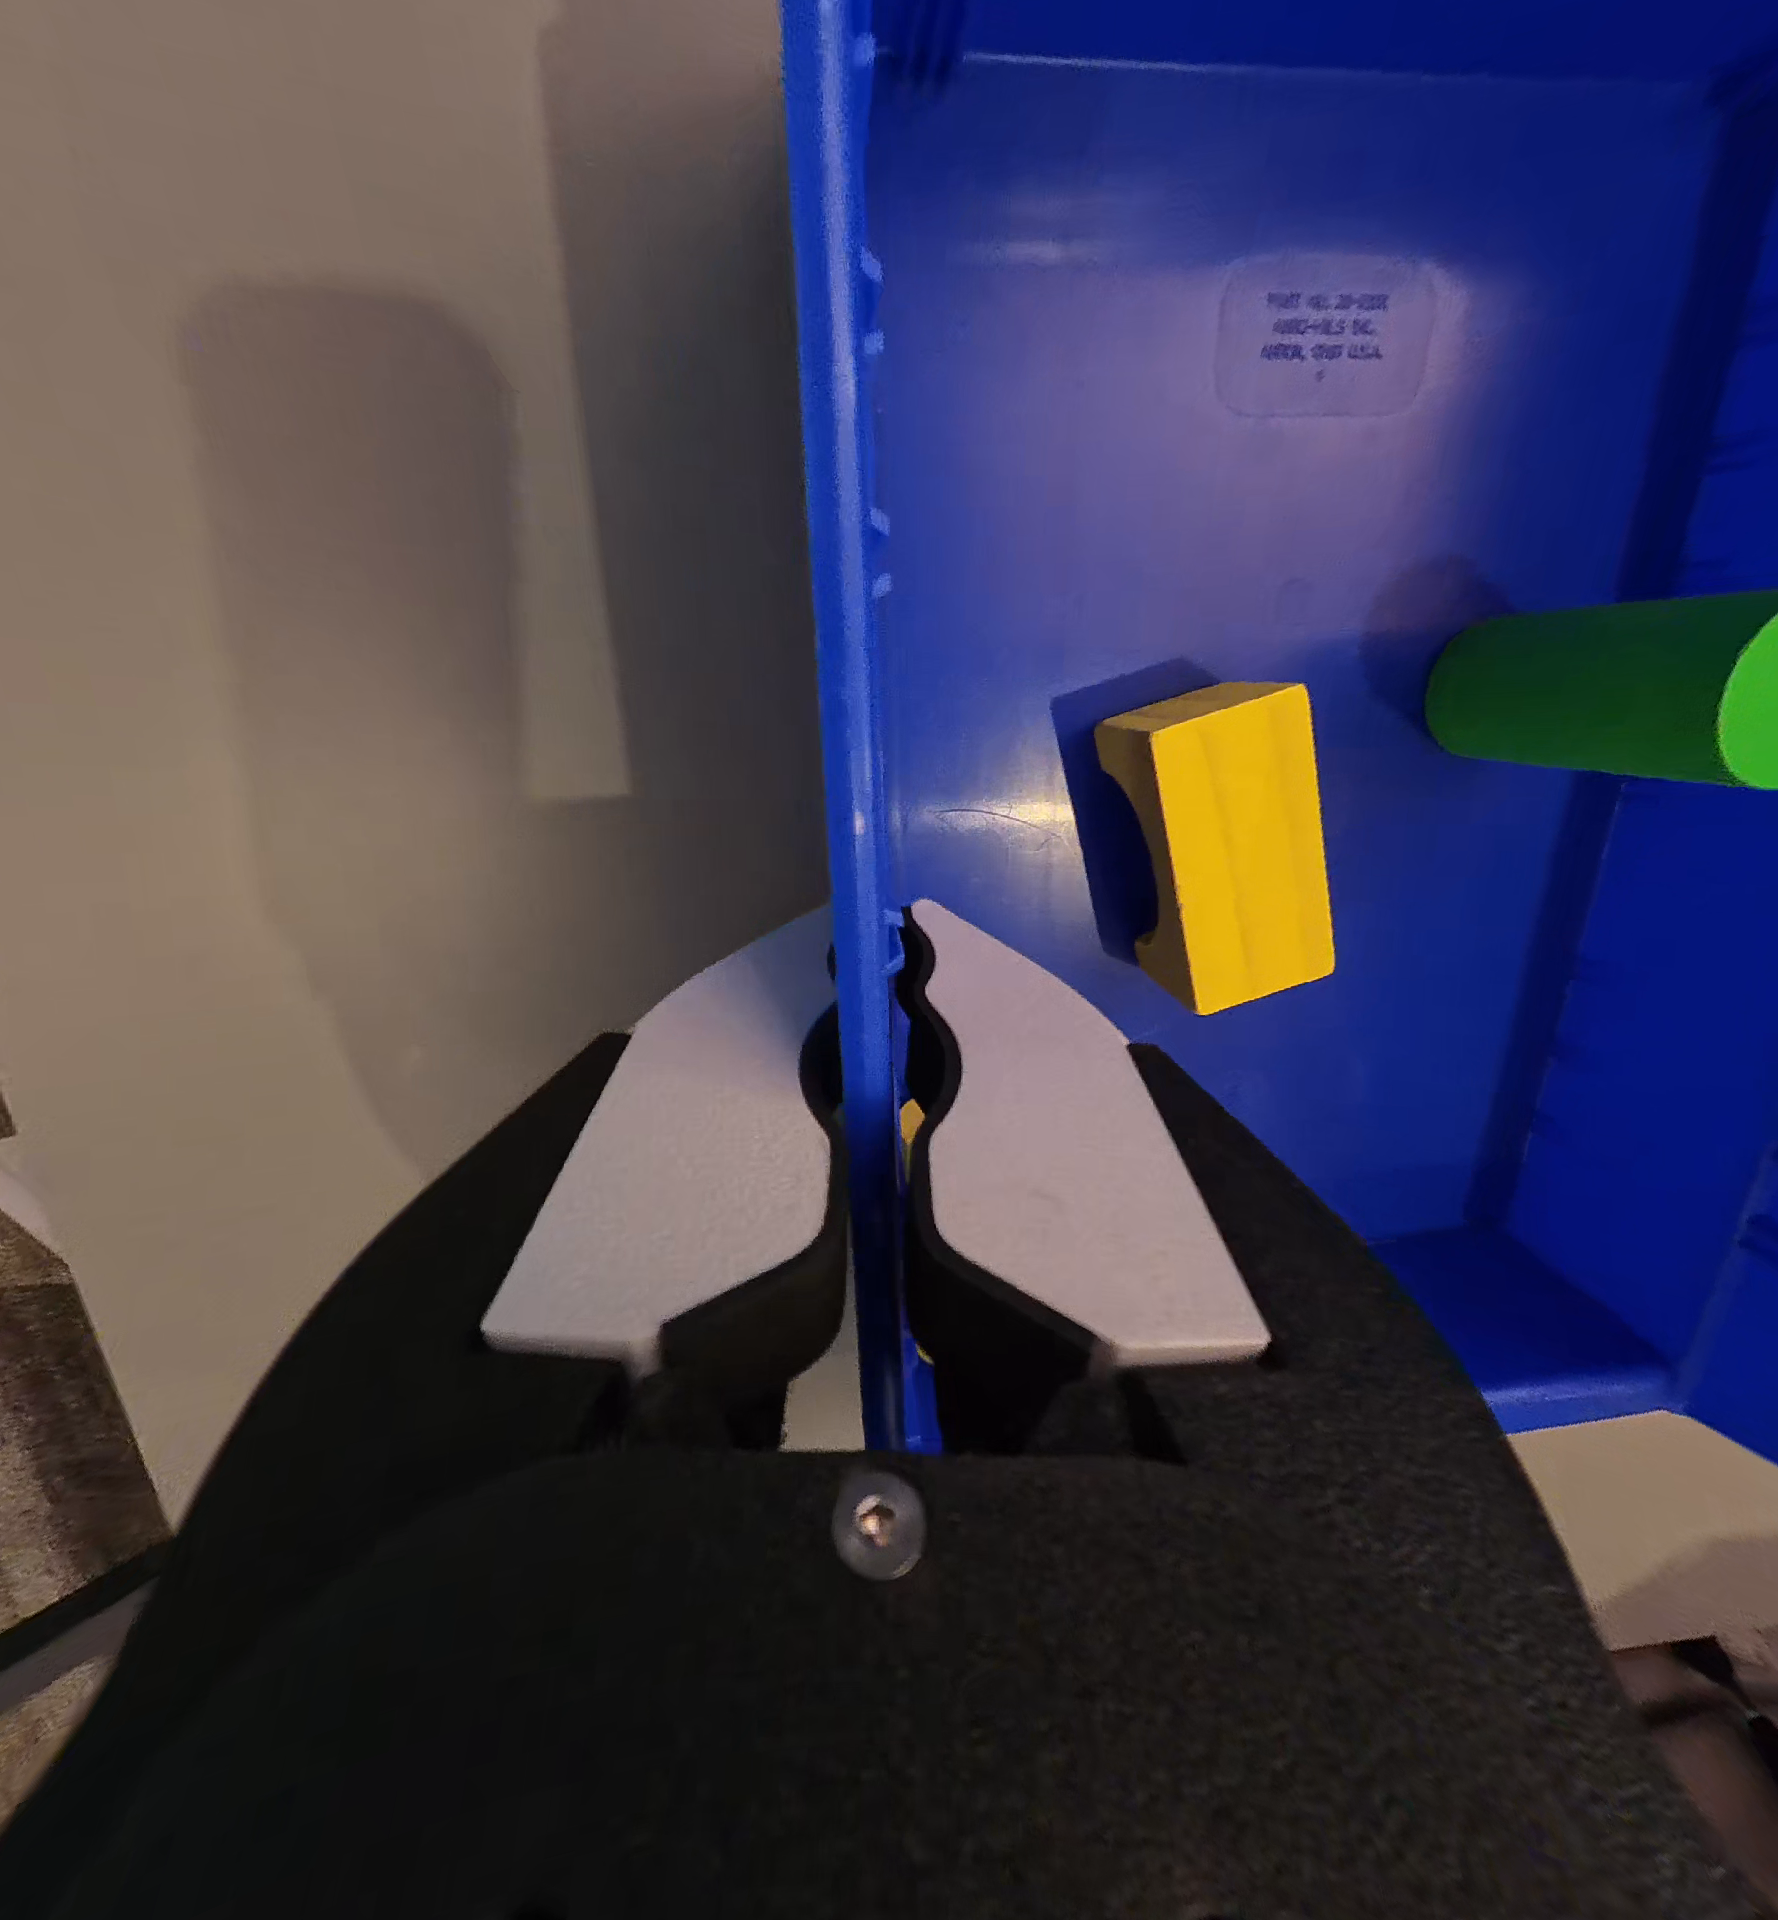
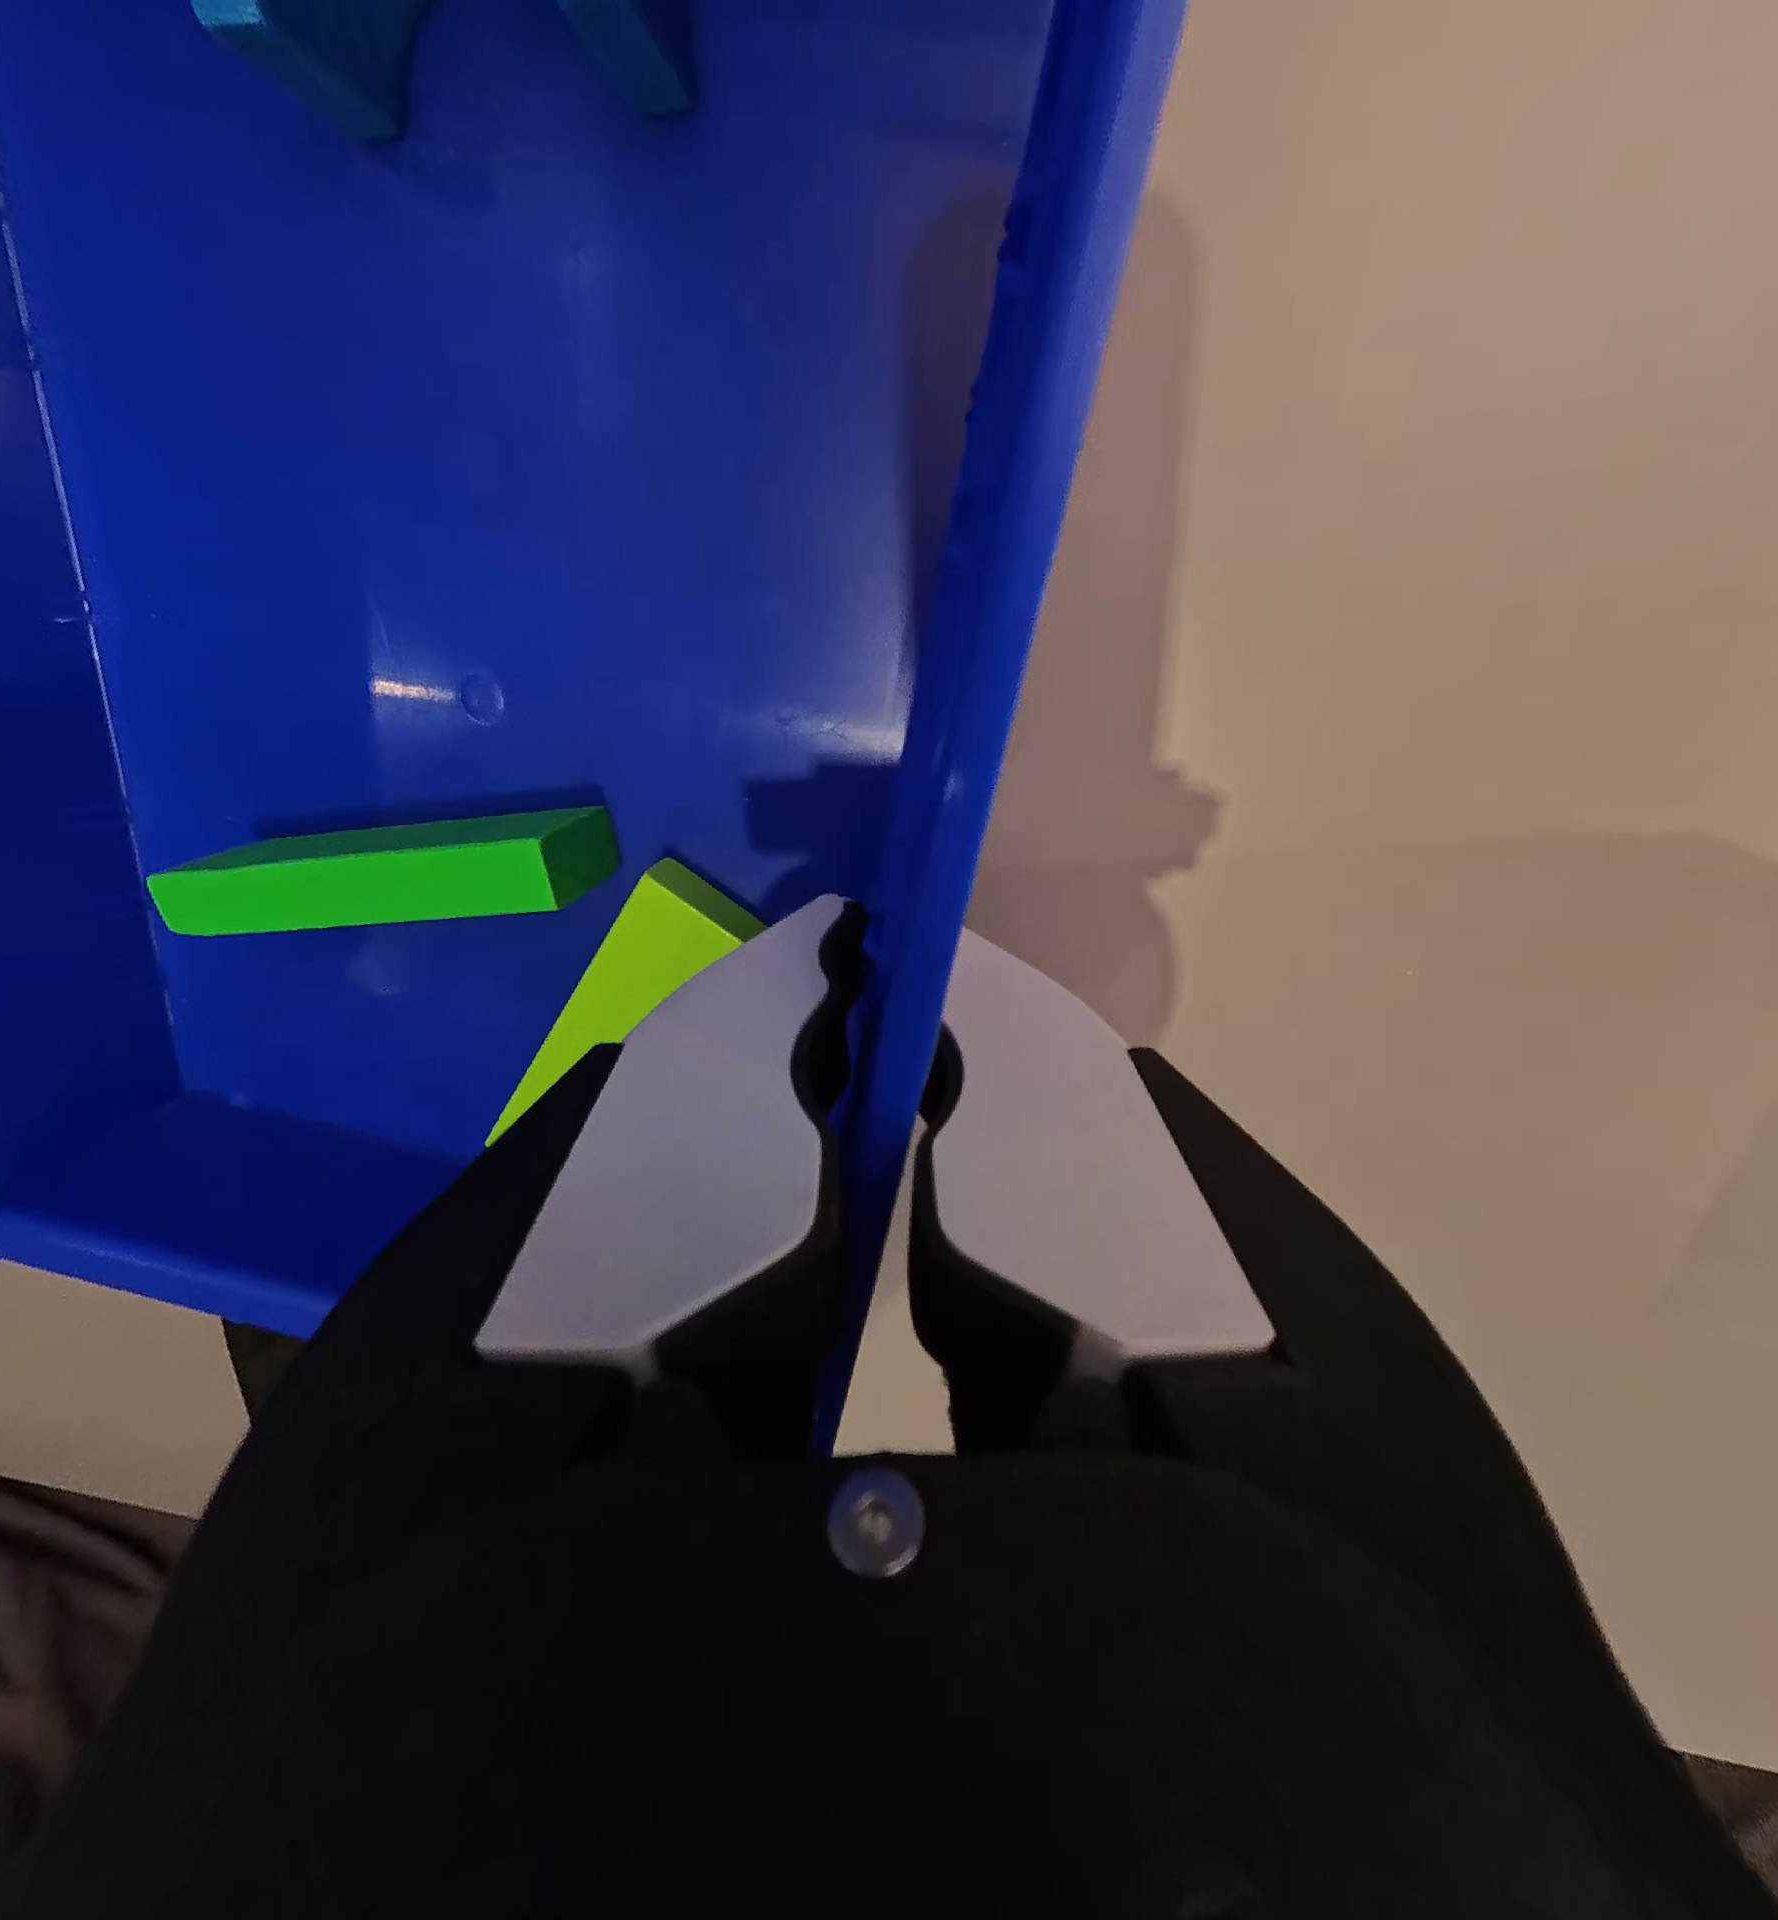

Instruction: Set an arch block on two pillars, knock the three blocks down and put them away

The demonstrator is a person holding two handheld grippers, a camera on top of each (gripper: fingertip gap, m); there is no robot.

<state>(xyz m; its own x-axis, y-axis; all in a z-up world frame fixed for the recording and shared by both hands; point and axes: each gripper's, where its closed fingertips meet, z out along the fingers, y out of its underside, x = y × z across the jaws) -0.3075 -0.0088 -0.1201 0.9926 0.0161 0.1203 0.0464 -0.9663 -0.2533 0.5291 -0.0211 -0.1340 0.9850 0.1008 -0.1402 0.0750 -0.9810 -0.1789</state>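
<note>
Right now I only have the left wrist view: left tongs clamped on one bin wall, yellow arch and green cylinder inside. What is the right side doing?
Observer: The right tongs are shut on the opposite wall of the blue bin.
Operator: Any blocks near them?
Observer: A lime wedge lies inside, partly hidden behind the inner finger.
Operator: Anything else on that side?
Observer: A green flat block lies on the bin floor just past the wedge.

The left gripper (image 1: 869, 997) and right gripper (image 2: 880, 987) are both clamping tight (fingers nearly meeting), pointing forward.
</note>
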